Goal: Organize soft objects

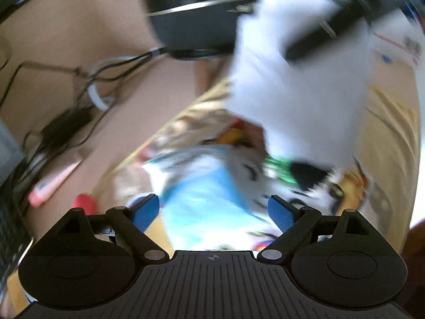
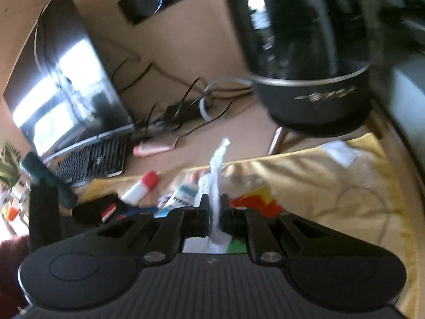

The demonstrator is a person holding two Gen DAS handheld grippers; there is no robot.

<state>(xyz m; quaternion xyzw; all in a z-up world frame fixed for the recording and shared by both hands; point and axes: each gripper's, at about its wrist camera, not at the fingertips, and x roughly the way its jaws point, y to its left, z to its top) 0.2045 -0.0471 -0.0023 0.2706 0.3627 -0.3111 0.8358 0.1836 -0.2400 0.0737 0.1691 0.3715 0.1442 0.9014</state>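
Note:
My left gripper is open, its blue pads spread over a printed cartoon cloth that lies on a yellow blanket. A white cloth hangs blurred at the upper right of the left wrist view, held up by the other gripper's dark finger. In the right wrist view my right gripper is shut on that white cloth, which stands up as a thin strip between the fingers. The yellow blanket spreads below and to the right.
A black kettle-like appliance stands at the back right, close to the blanket. Cables and a power adapter, a keyboard, a monitor and a pink case sit on the brown desk. Small tubes and packets lie left of the gripper.

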